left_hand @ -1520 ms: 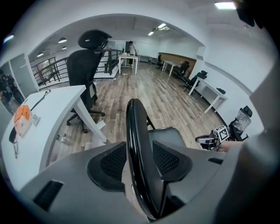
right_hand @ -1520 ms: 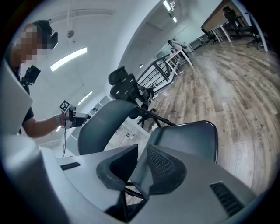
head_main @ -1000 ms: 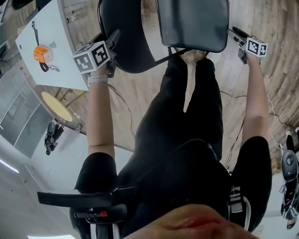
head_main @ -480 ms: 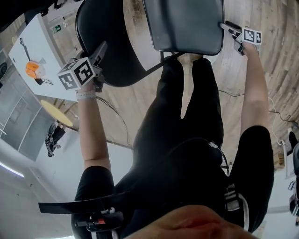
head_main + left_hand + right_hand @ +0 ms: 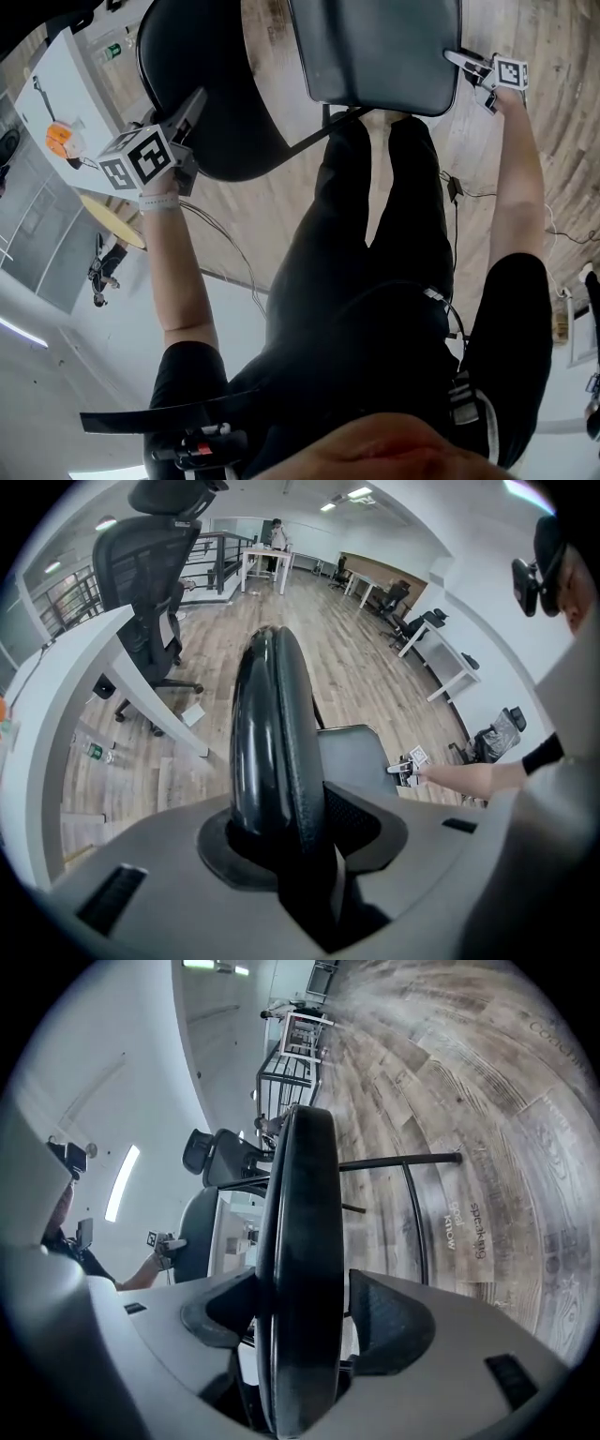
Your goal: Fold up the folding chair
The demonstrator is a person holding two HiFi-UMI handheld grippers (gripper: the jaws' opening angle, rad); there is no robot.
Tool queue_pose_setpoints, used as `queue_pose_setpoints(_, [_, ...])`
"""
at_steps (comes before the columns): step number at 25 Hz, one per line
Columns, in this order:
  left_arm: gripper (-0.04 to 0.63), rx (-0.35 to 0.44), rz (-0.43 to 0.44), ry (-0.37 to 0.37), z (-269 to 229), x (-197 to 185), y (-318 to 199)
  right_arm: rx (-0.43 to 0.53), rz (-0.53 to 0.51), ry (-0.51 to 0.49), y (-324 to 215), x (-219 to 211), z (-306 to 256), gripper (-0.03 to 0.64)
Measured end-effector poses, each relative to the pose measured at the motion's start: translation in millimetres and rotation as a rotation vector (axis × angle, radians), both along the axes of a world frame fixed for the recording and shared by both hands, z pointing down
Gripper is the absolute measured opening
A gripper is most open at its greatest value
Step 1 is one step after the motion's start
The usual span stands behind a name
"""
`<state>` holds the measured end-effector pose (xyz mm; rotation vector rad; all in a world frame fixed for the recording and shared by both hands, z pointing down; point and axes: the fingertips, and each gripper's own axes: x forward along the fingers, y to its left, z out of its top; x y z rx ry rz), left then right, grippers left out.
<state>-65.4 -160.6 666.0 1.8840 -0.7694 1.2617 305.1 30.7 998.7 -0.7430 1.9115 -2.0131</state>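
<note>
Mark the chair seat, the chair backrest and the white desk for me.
chair seat (image 5: 380, 52): head view, middle of its flat panel.
chair backrest (image 5: 267, 733): left gripper view, its rim seen edge-on.
white desk (image 5: 84, 94): head view, bare desktop.

Left tongs (image 5: 190, 111) tighter on backrest (image 5: 220, 84)

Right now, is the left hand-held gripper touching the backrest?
Touching. Left gripper view: the left hand-held gripper, whose jaws have just been closing, has the backrest edge between them, pads against it.
</note>
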Motion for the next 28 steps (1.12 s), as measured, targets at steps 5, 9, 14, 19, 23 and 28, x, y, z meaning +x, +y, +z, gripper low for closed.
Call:
queue_pose_setpoints(5, [0.104,-0.039,-0.005,0.039,1.2,3.5,2.4,0.021,0.018,-0.008,2.1,4.4,3.8,0.268])
queue_pose_setpoints(9, [0.093,-0.066,-0.027,0.046,-0.5,5.5,6.3,0.041,0.039,-0.004,2.7,7.4,2.6,0.267])
queue_pose_setpoints(14, [0.072,-0.06,-0.009,0.073,-19.0,12.9,6.3,0.056,0.002,-0.04,-6.6,-4.1,-25.7,0.258])
queue_pose_setpoints(19, [0.063,-0.04,0.005,0.082,-40.3,7.1,6.2,0.066,-0.038,-0.069,-10.7,-27.2,-63.3,0.249])
queue_pose_setpoints(23, [0.058,-0.02,0.01,0.088,-57.6,4.4,1.6,0.135,-0.075,-0.097,-19.9,-41.9,-100.8,0.229])
queue_pose_setpoints(28, [0.055,-0.013,0.003,0.086,-78.0,-19.7,-7.1,0.194,-0.128,-0.109,-31.4,-78.2,-142.5,0.203])
